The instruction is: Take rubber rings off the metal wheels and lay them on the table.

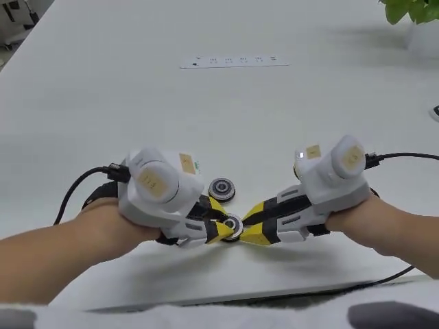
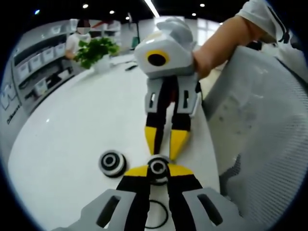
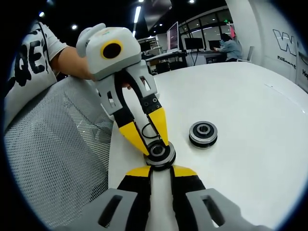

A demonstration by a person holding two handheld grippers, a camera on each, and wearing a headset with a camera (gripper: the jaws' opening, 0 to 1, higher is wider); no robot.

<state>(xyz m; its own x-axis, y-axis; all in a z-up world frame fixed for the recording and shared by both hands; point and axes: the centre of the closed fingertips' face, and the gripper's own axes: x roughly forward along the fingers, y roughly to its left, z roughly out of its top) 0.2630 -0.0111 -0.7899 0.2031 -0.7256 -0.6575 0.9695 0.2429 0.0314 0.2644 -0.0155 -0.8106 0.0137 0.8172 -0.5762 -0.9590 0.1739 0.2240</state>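
A small metal wheel [image 1: 231, 225] with a dark rubber ring round it is held just above the table's near edge. My left gripper [image 2: 159, 170] is shut on it from the left. My right gripper [image 3: 162, 172] comes from the opposite side, its yellow tips close together on the wheel's rim [image 3: 160, 153], pinching the ring. A second ringed wheel [image 1: 221, 188] lies flat on the table just beyond them. One loose black rubber ring [image 2: 154, 214] lies on the table under my left gripper.
The white table [image 1: 226, 110] stretches far ahead, with a white power strip [image 1: 233, 62] at the back and a potted plant [image 1: 411, 10] at the far right corner. A mesh chair back [image 3: 53, 154] stands by the near edge. People sit at desks in the distance.
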